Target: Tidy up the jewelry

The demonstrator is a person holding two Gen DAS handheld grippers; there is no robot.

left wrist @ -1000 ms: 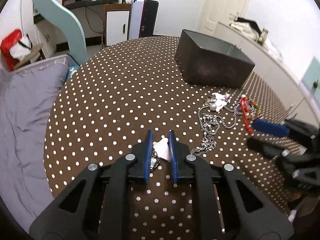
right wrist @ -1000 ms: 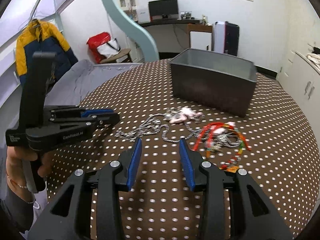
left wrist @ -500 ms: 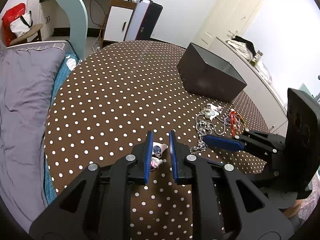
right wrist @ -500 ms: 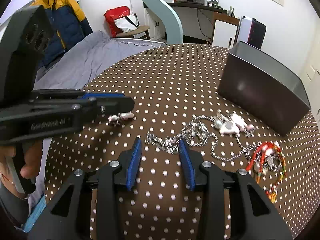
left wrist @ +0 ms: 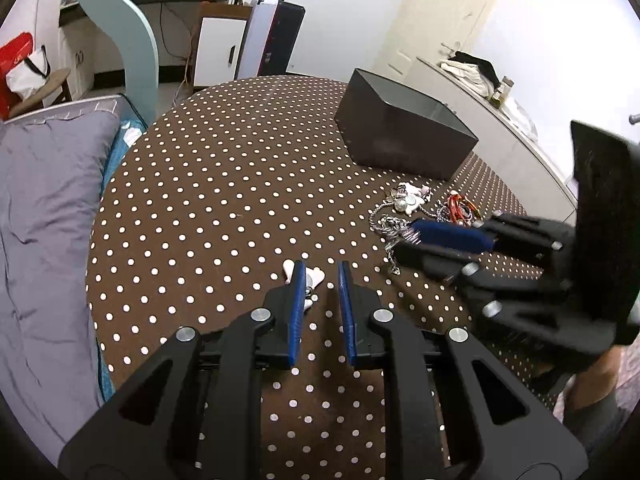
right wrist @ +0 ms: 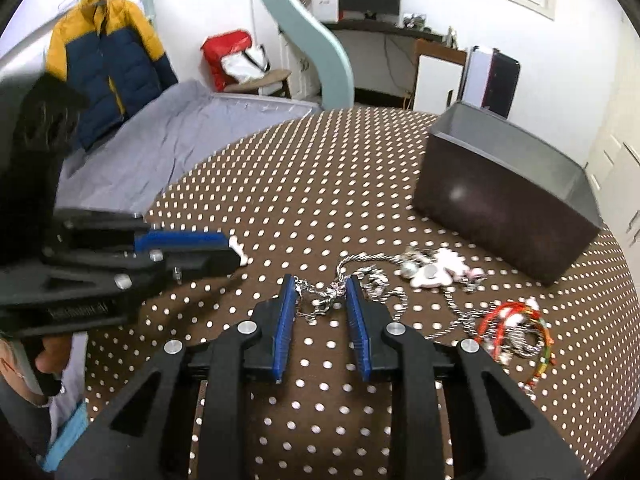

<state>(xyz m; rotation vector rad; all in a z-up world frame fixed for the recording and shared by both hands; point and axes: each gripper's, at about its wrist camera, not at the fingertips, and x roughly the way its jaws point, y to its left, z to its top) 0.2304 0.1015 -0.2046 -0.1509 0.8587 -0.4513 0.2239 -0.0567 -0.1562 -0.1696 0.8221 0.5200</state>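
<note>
Right gripper (right wrist: 320, 300) is held spread around the chain (right wrist: 320, 304), near the box (right wrist: 500, 200); tangled links could be dragged along.

Left gripper (left wrist: 320, 284), spread, empty.

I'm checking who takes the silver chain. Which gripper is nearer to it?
Right. The right gripper has its open fingers on either side of the silver chain; the left gripper is off to the side, by a white charm.

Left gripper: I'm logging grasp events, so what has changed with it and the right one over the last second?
The left gripper has let go of the small white charm, which now lies beside its left finger; its jaws stand open. The right gripper moved forward, its open jaws now straddling the silver chain. The dark box and red bracelet stayed put.
</note>
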